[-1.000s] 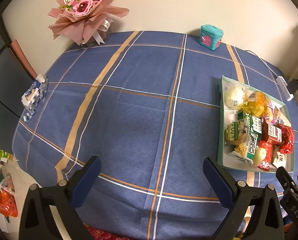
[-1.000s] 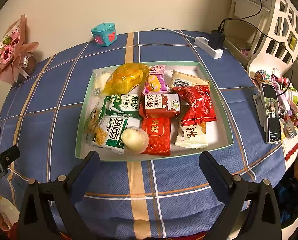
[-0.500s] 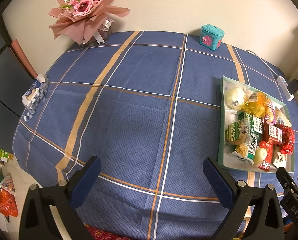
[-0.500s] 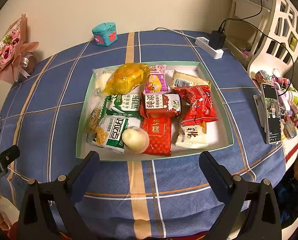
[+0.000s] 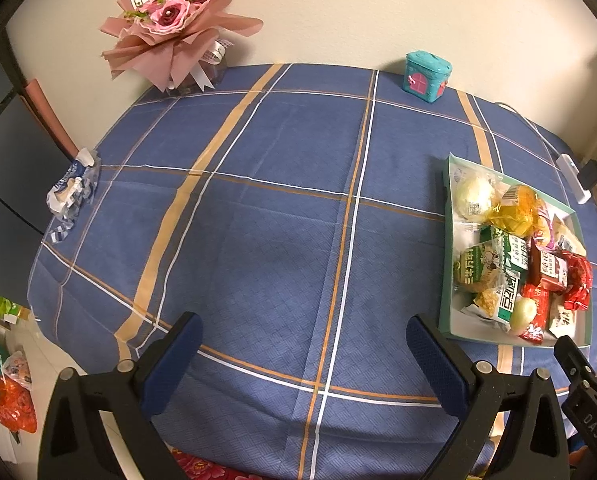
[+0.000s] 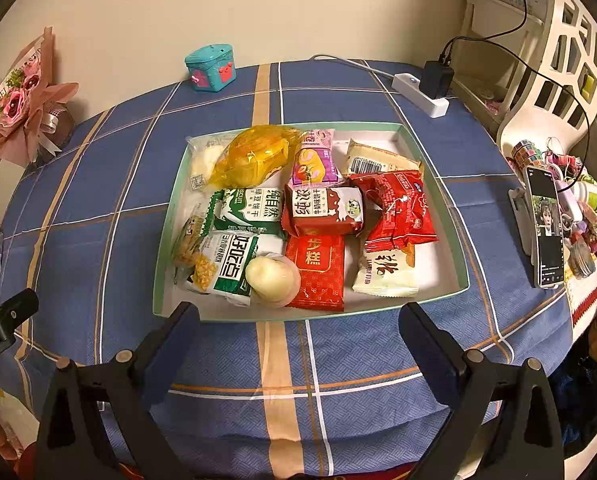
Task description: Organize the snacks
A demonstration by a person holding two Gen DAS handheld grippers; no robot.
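A shallow green-rimmed tray (image 6: 434, 168) holds several wrapped snacks: a yellow bag (image 6: 254, 156), green biscuit packs (image 6: 254, 208), red packets (image 6: 398, 208), a red flat pack (image 6: 318, 268) and a round white bun (image 6: 272, 276). My right gripper (image 6: 298, 320) is open and empty, just in front of the tray's near edge. My left gripper (image 5: 304, 336) is open and empty over bare blue cloth; the tray (image 5: 444, 264) lies to its right.
A blue plaid cloth (image 5: 258, 220) covers the table. A pink bouquet (image 5: 174, 24) and a teal toy box (image 5: 426, 78) stand at the back. A crumpled wrapper (image 5: 72, 190) lies at the left edge. A power strip (image 6: 420, 94) and a phone (image 6: 546, 224) sit at the right.
Both views have shifted very slightly; the tray sits a touch lower in the right wrist view. Both grippers stay open and empty.
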